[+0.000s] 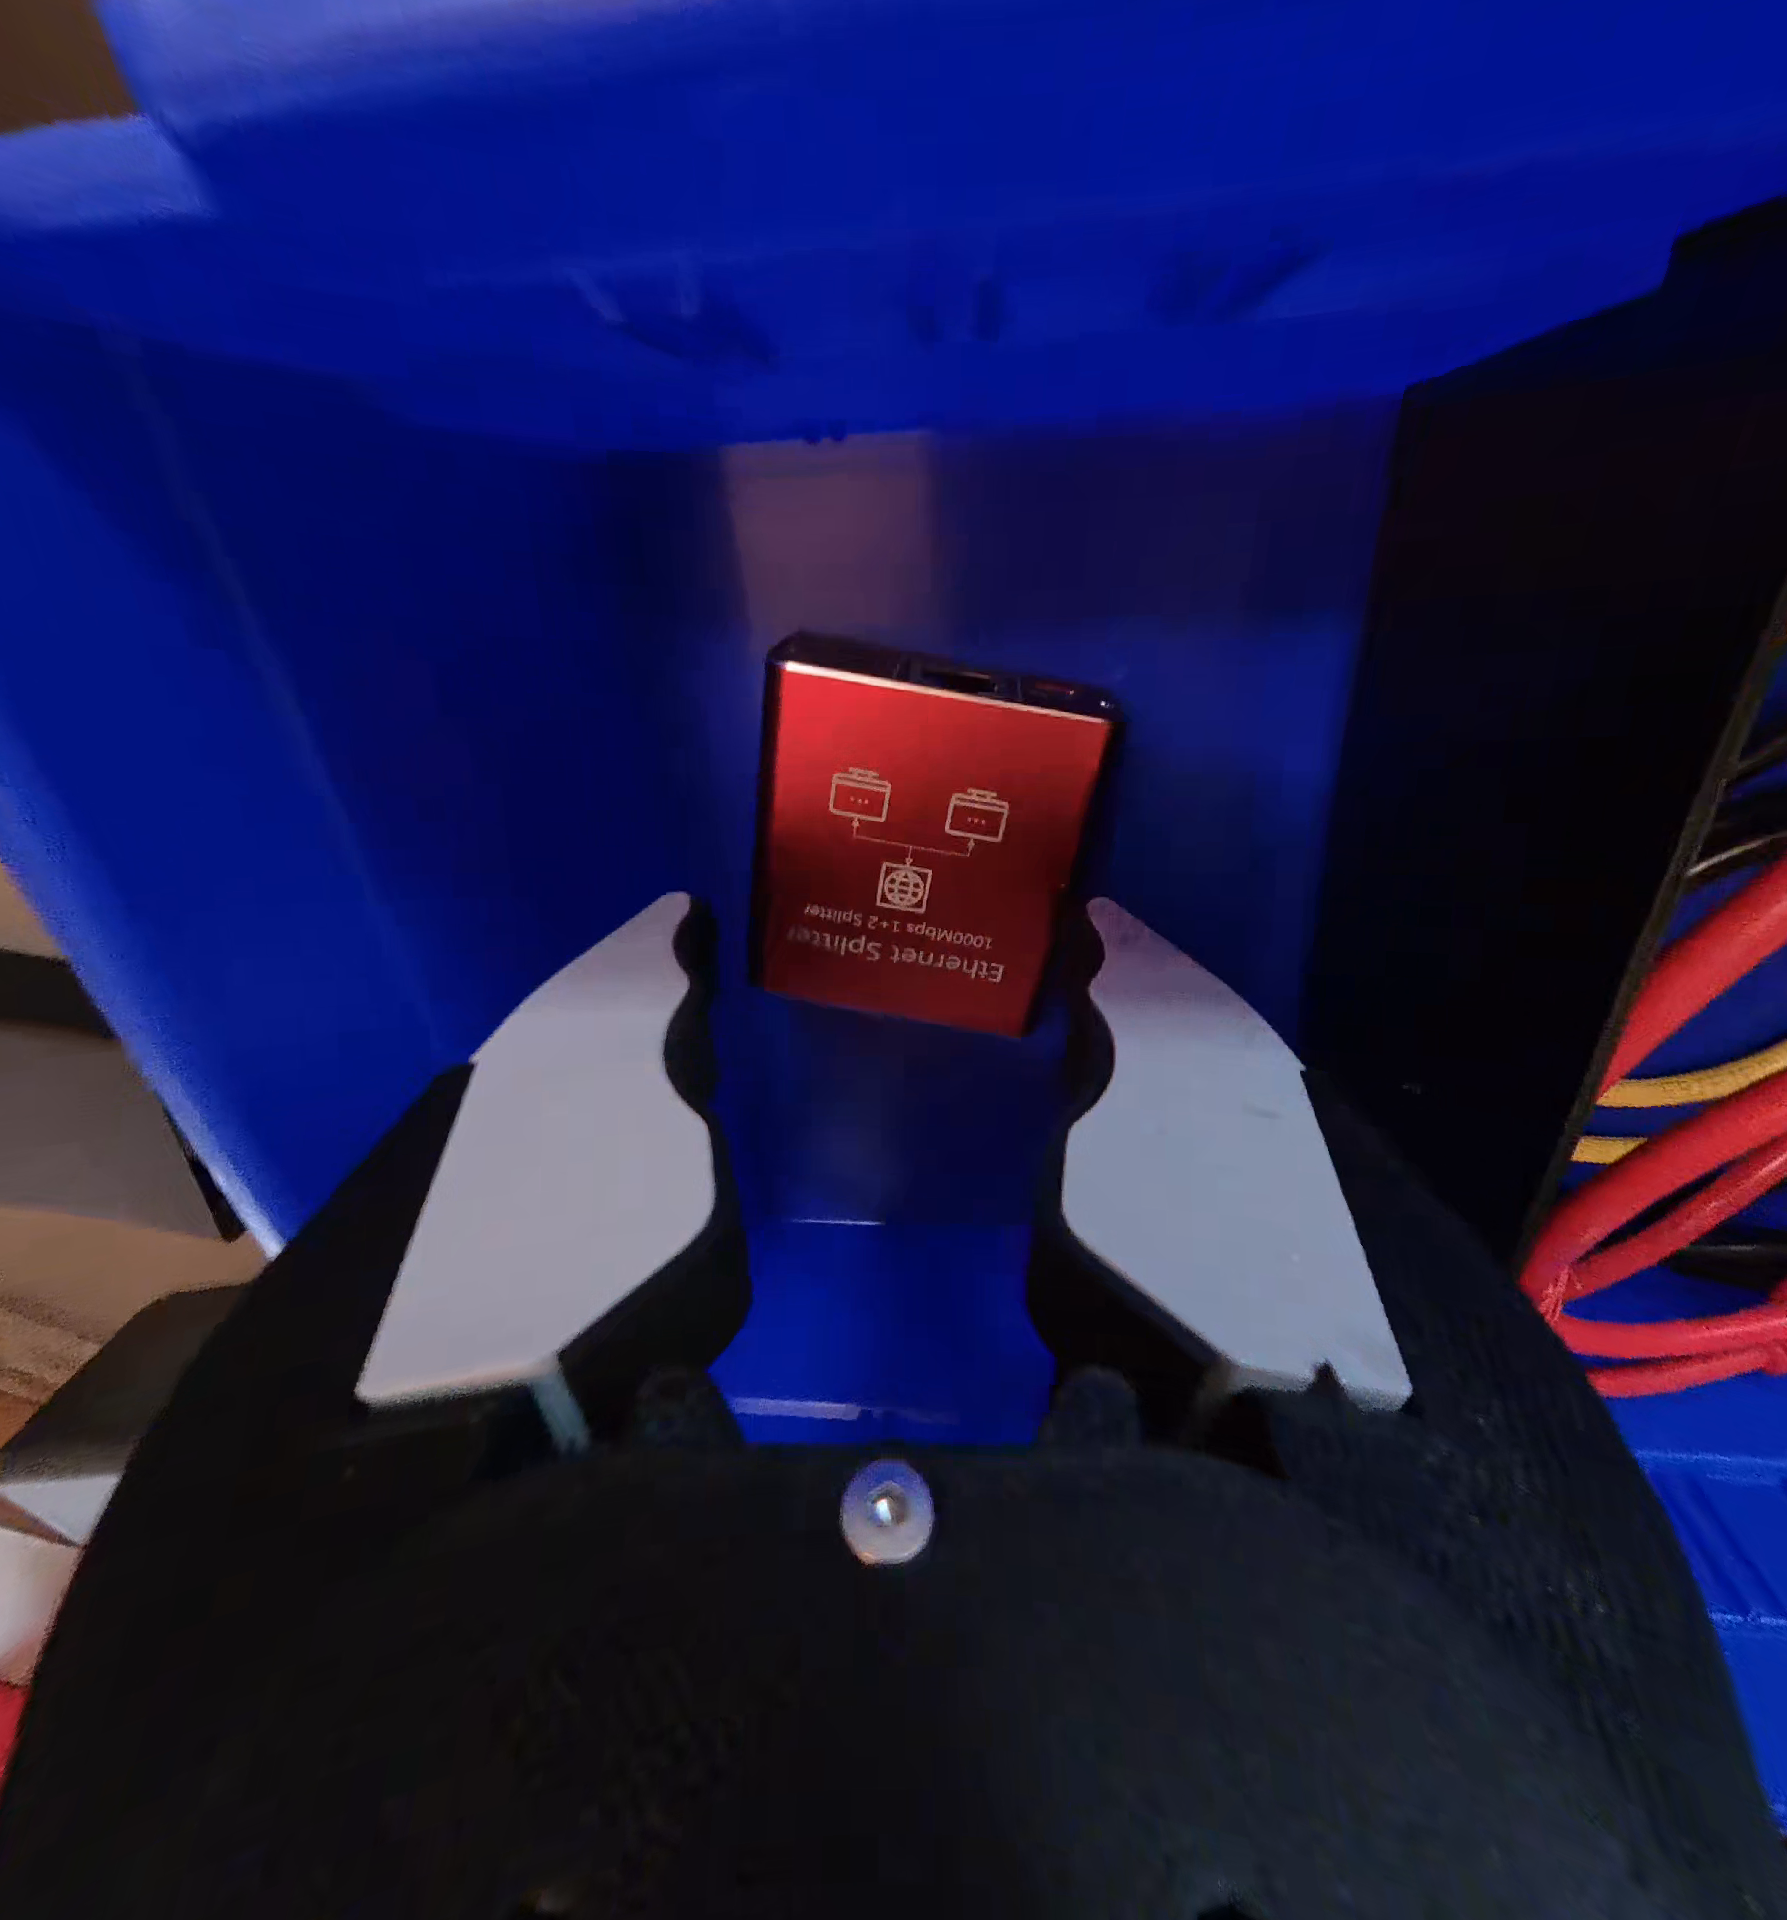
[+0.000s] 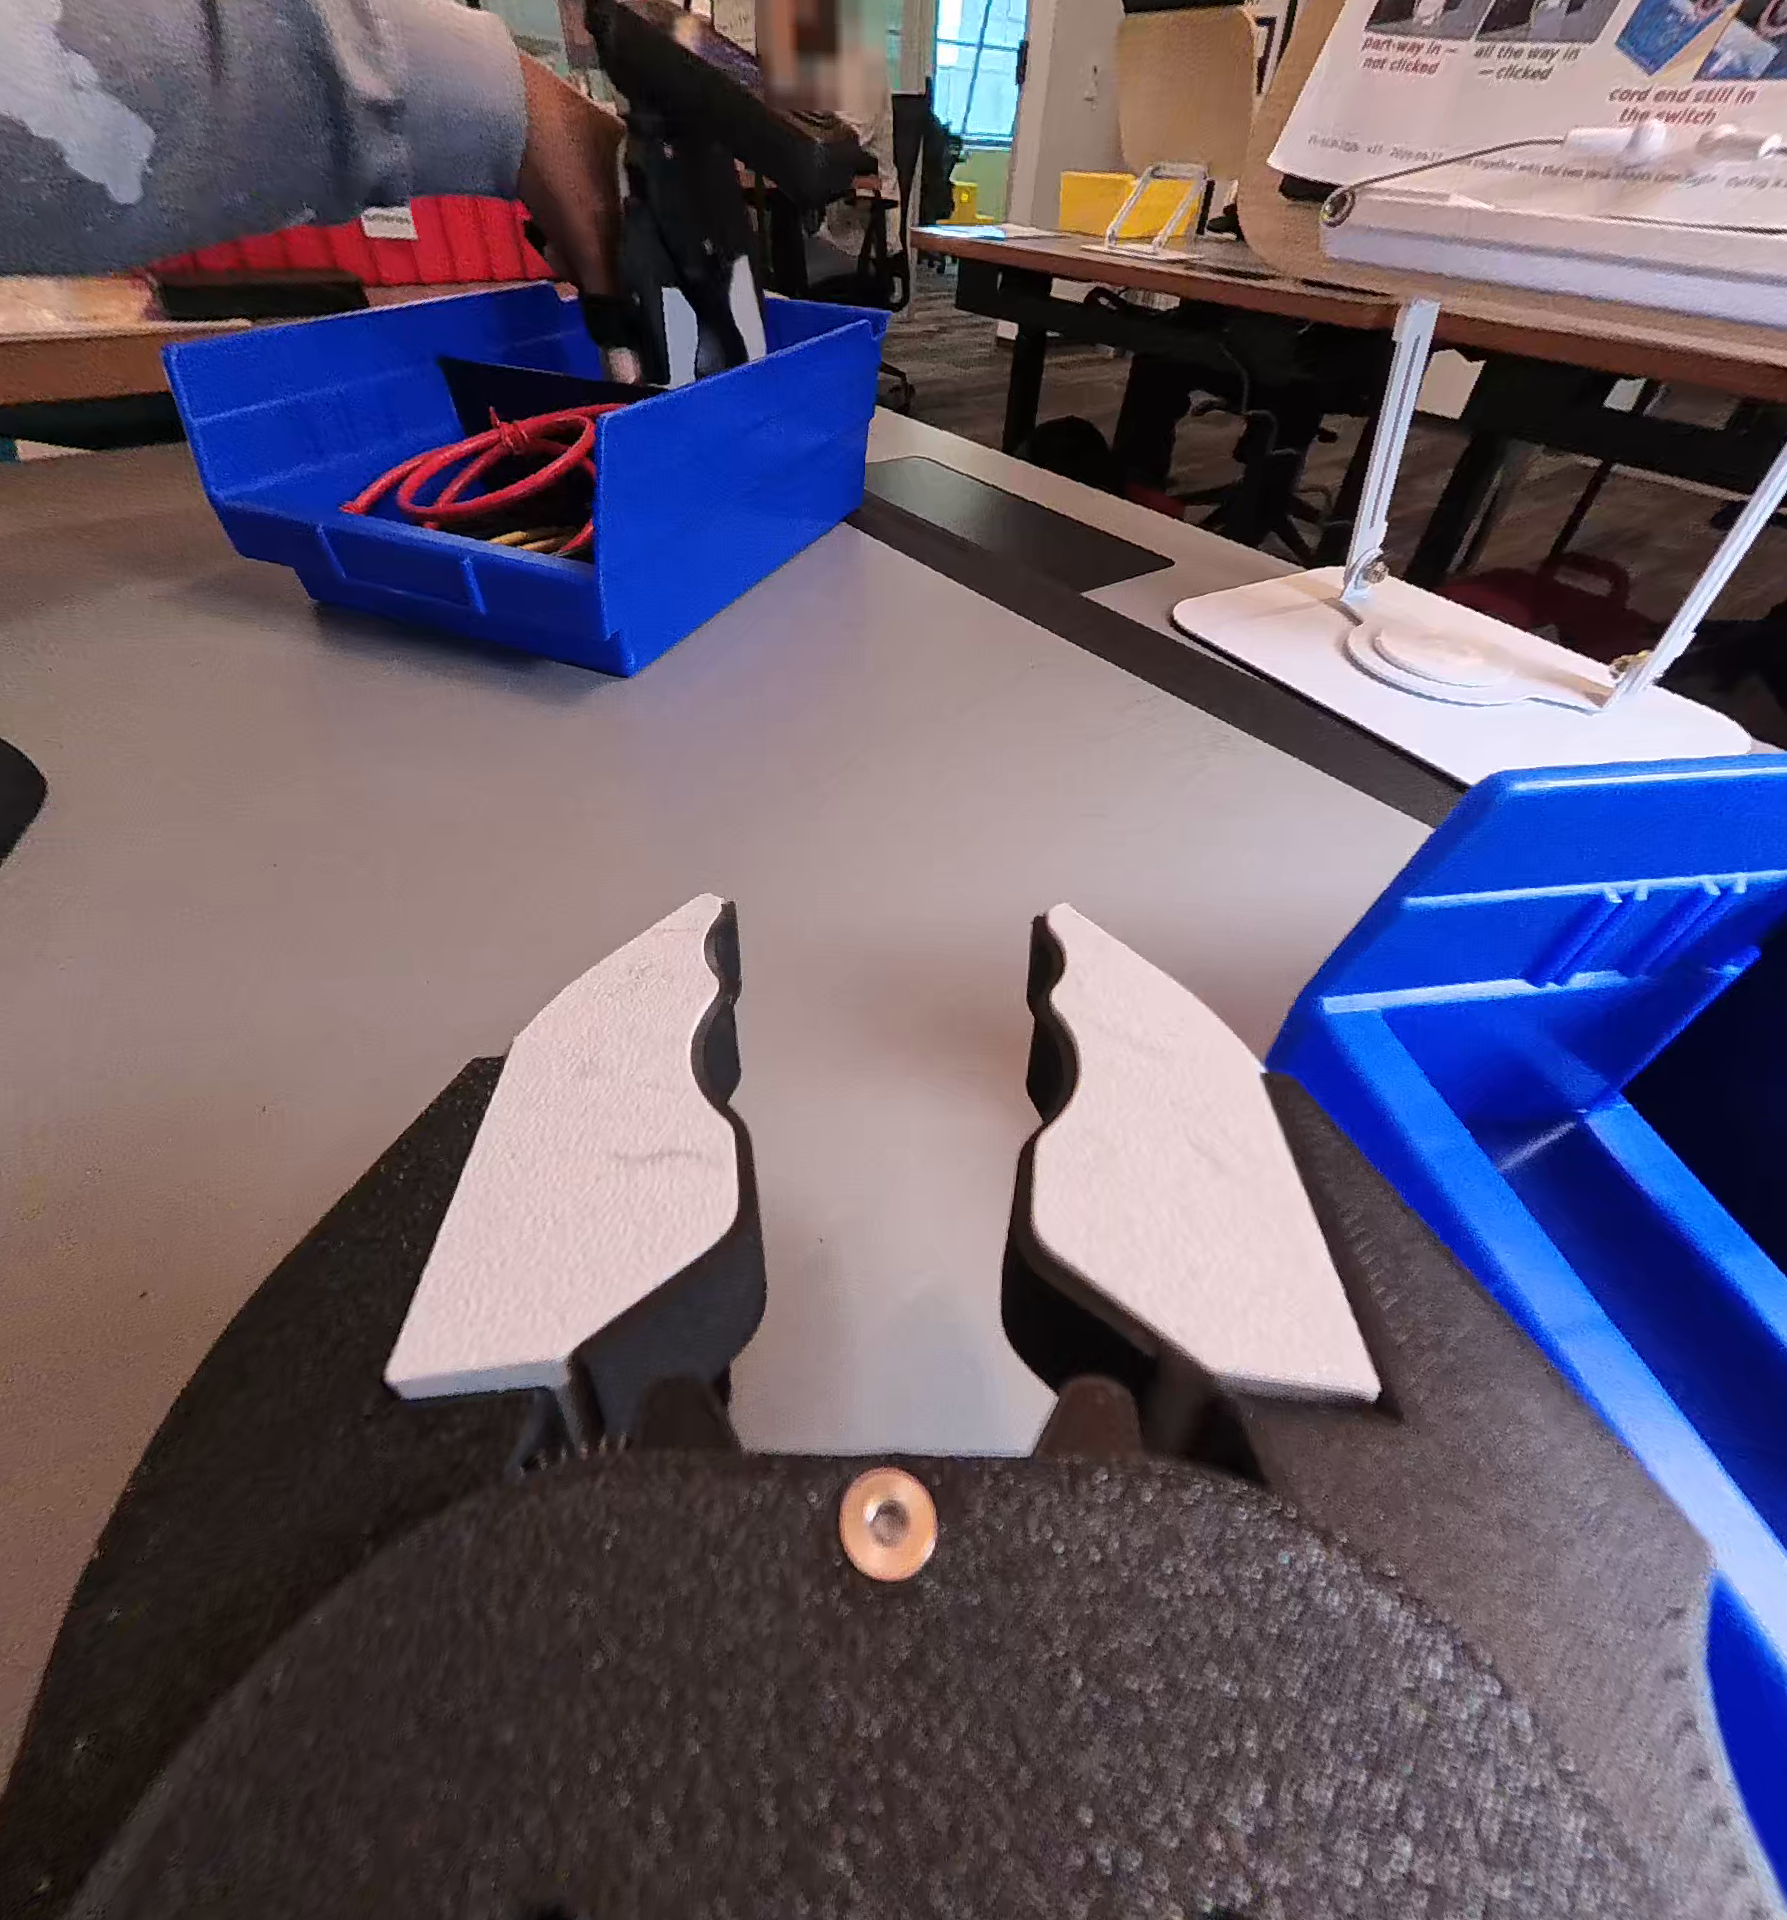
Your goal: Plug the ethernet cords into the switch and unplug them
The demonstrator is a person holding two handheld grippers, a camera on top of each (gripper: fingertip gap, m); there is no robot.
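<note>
— Inside the far blue bin (image 2: 515, 457), what can you count?

— One small red switch (image 1: 930, 831), a metal block with pale printing on its face, and a bundle of cords (image 1: 1720, 1101) in the next compartment — red, yellow and black ones, too tangled to number. A black divider (image 1: 1554, 727) stands between switch and cords.

— And bins?

— Two blue ones. The far one sits on the grey table (image 2: 453, 883); a second blue bin (image 2: 1554, 1091) stands just to the right of the right gripper (image 2: 884, 987). A white stand (image 2: 1440, 665) rises beyond it.

— What is the left gripper doing?

— The left gripper (image 1: 889, 935) reaches down into the far bin, and its two fingertips press against the near end of the switch from both sides. The jaws are narrowed to the width of the block, gripping it. The ports at the switch's far end point away from the gripper, toward the bin wall.

— The right one?

— Spread apart and holding nothing; only bare table shows between its fingers. It hovers low over the table, well apart from the switch, which lies across the table in the far bin.
</note>
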